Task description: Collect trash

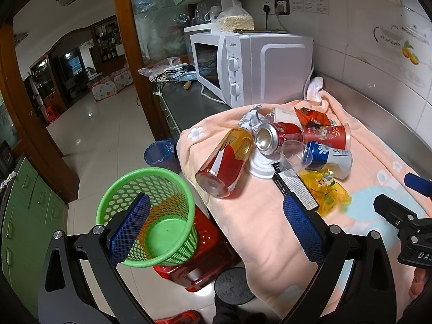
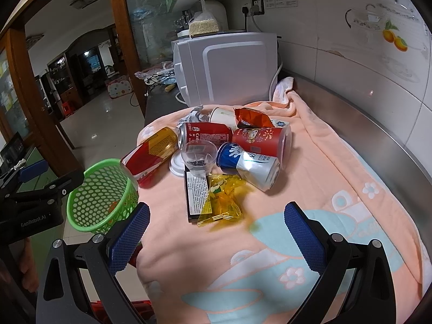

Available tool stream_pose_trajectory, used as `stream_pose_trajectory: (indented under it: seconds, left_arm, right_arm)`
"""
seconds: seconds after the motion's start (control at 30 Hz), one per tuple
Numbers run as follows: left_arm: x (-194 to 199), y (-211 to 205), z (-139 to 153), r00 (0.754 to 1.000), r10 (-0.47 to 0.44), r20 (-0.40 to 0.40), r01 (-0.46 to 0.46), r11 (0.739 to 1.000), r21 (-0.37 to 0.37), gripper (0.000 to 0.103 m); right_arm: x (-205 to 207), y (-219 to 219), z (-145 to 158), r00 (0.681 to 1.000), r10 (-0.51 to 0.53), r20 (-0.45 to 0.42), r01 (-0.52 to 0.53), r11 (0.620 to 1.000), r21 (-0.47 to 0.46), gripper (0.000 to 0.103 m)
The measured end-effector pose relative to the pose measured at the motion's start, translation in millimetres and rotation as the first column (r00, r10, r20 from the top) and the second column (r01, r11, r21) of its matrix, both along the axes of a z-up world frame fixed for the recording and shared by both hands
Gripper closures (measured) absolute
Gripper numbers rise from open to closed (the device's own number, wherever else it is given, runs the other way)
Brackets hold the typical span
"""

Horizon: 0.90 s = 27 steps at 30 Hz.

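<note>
A pile of trash lies on a peach blanket (image 2: pixel 337 189): a red-and-gold bottle (image 1: pixel 225 160) (image 2: pixel 151 155), a red can (image 1: pixel 278 136) (image 2: pixel 205 133), a clear plastic cup (image 1: pixel 294 156) (image 2: pixel 199 156), a blue-and-white can (image 2: pixel 248 166), a red cup (image 2: pixel 262 140), a yellow wrapper (image 2: pixel 221 202) and a black box (image 2: pixel 195 197). A green mesh basket (image 1: pixel 151 216) (image 2: pixel 100 197) stands on a red stool (image 1: pixel 210 248) beside the counter. My left gripper (image 1: pixel 216 232) is open and empty, above the basket and blanket edge. My right gripper (image 2: pixel 216 240) is open and empty, short of the pile.
A white microwave (image 1: pixel 253 67) stands behind the pile, with a bag of noodles (image 1: pixel 235 21) on top. Crumpled foil (image 1: pixel 252 117), a paper cup (image 2: pixel 221 114) and a red snack bag (image 2: pixel 251 118) lie at the pile's back. A blue-lined bin (image 1: pixel 159 152) is on the floor.
</note>
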<state>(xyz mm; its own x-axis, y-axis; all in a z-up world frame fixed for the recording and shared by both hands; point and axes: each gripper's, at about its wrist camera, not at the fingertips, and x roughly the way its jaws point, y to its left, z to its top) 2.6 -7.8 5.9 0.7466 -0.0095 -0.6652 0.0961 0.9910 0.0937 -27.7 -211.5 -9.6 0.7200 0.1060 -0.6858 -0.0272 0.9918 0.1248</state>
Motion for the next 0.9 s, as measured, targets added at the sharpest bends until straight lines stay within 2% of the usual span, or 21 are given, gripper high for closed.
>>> stream_pose_trajectory:
  seconds: [0.53,0.63,0.73,0.8,0.9]
  left_arm:
    - [18,9,-3,1.0,0.004,0.002,-0.004,1.0,-0.005,0.006]
    - [23,13,-6,1.0,0.008,-0.012,-0.008,1.0,-0.005,0.01]
    - [30,18,-9,1.0,0.018,-0.019,-0.018,1.0,-0.007,0.01]
    - [33,21,-11,1.0,0.024,-0.021,-0.024,1.0,-0.007,0.01]
    - [39,27,-15,0.999,0.033,-0.035,-0.033,0.999,-0.012,0.01]
  right_arm:
    - [12,-2,-4,1.0,0.018,-0.004,-0.018,1.0,-0.018,0.007]
    - [18,-1,-8,1.0,0.022,-0.014,-0.022,1.0,-0.021,0.008]
    - [24,0,-12,0.999,0.035,-0.023,-0.036,0.999,-0.025,0.01]
    - [30,0,-15,0.998,0.045,-0.036,-0.046,0.999,-0.024,0.015]
    - [39,2,-19,0.997,0.062,-0.046,-0.063,0.998,-0.023,0.016]
